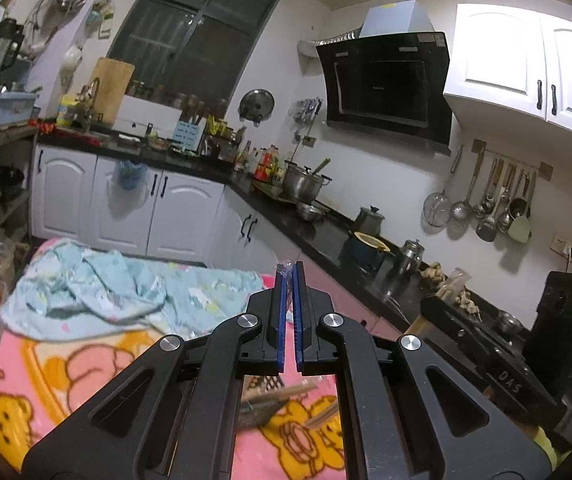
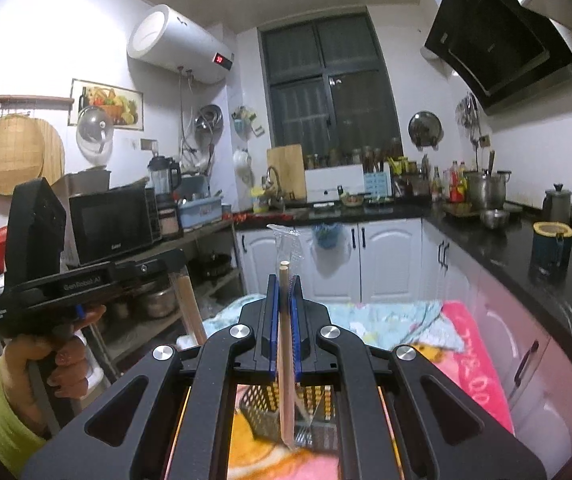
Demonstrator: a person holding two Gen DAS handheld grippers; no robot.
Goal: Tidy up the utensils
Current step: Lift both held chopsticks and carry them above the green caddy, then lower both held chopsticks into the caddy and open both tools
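My right gripper is shut on a pair of wooden chopsticks in a clear plastic sleeve, held upright above a black mesh utensil basket on the pink blanket. My left gripper is shut on a small scrap of clear plastic wrapper at its tips. Below the left gripper lie wooden chopsticks and part of the dark basket. The left gripper's body, held in a hand, shows at the left of the right wrist view.
A pink cartoon blanket covers the table, with a crumpled light blue cloth at its far end. Black kitchen counters with pots run along the right. White cabinets stand behind. A microwave sits on a shelf at the left.
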